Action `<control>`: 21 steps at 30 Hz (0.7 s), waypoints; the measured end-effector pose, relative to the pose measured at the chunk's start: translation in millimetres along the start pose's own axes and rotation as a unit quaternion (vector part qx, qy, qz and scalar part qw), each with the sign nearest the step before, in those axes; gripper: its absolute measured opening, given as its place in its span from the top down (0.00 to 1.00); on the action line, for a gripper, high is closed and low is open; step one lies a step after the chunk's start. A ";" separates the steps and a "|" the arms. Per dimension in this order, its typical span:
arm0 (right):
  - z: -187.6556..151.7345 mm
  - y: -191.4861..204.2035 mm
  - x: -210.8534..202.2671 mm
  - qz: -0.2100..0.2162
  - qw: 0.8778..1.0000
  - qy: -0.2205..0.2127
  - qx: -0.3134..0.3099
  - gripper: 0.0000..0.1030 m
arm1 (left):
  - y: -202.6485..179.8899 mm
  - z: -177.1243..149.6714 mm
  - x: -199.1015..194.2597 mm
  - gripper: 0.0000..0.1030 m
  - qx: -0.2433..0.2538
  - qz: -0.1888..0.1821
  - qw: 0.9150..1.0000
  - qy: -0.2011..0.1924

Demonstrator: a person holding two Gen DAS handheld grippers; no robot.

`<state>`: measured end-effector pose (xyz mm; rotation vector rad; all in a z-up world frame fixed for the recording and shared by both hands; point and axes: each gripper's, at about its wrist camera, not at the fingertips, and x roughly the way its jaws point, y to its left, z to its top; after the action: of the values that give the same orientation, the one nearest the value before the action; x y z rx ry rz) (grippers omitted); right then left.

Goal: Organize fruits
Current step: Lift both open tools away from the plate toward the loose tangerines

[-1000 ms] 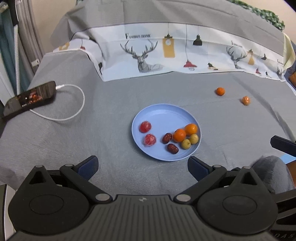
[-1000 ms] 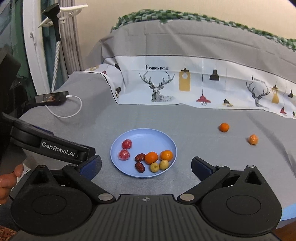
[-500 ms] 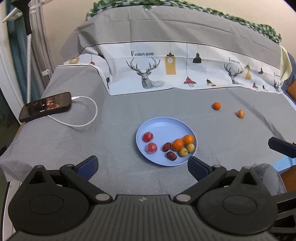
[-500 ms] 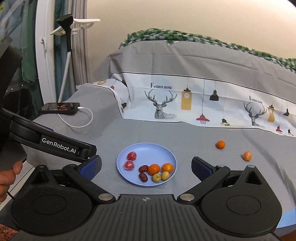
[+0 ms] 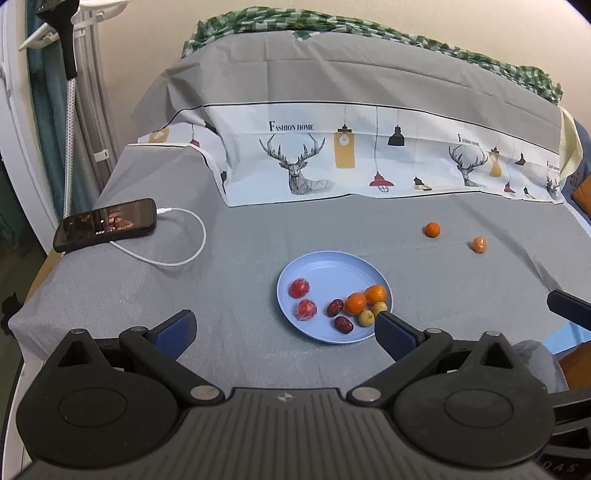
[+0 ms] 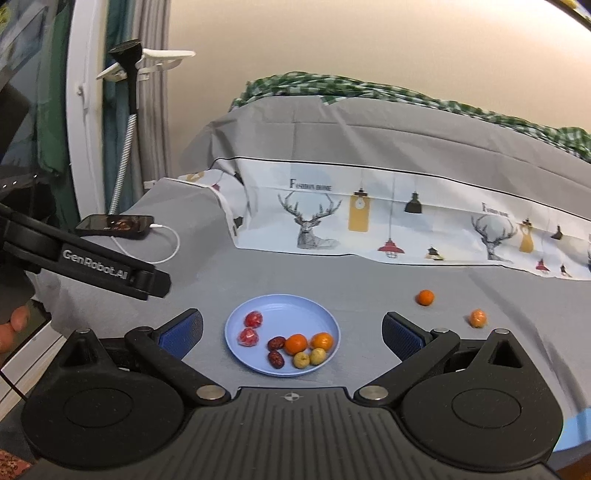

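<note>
Both handheld grippers hover above a grey-covered bed with their blue-padded jaws spread wide and nothing between them: the left gripper [image 5: 283, 329] frames the near rim of a light blue plate [image 5: 325, 267], its right pad overlapping the plate's near-right edge in the left wrist view, while the right gripper [image 6: 291, 328] brackets the same plate from farther back, with bare grey sheet on either side of it. On the plate lie two red wrapped fruits [image 5: 299, 288] at the left, two dark red jujubes [image 5: 335, 307] in the middle, and two small oranges [image 5: 356, 302] with two yellowish-green fruits [image 5: 366, 317] toward the right rim; the plate's far half is bare. Two more small oranges remain loose on the sheet, well apart from the plate to its far right: one [image 5: 431, 229] nearer the printed cloth, the other [image 5: 479, 244] just right of it and closer to the bed's right edge. A wide stretch of open grey sheet [image 5: 229, 266] separates the plate from a black smartphone [image 5: 105, 224] lying near the bed's left edge, its white charging cable [image 5: 188, 254] looping across the cover. A white deer-and-lamp printed cloth [image 5: 369, 166] drapes across the far side, beneath a grey cover and a green checked blanket [image 5: 332, 26]. In the right wrist view, the left gripper's black arm crosses the left of the frame, a fingertip [image 6: 18, 319] showing beneath it.
</note>
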<state>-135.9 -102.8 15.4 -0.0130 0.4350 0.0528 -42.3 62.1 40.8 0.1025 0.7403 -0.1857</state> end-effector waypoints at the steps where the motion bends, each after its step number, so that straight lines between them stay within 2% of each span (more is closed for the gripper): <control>1: -0.6 -1.6 -0.2 -0.001 1.000 0.001 0.003 0.01 | -1.2 0.3 0.0 0.00 0.001 0.000 1.000 0.000; 16: -8.0 -17.9 7.3 0.002 0.999 0.008 0.035 0.01 | -20.6 0.7 10.4 0.00 0.025 0.005 1.000 0.015; 21: -11.0 -26.8 17.1 -0.001 0.998 0.026 0.055 0.01 | -26.0 6.9 17.2 0.00 0.023 0.007 1.000 0.019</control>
<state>-123.6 -129.0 -1.8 0.0932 0.4895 0.0272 -30.6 33.4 33.5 0.1562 0.7726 -0.1878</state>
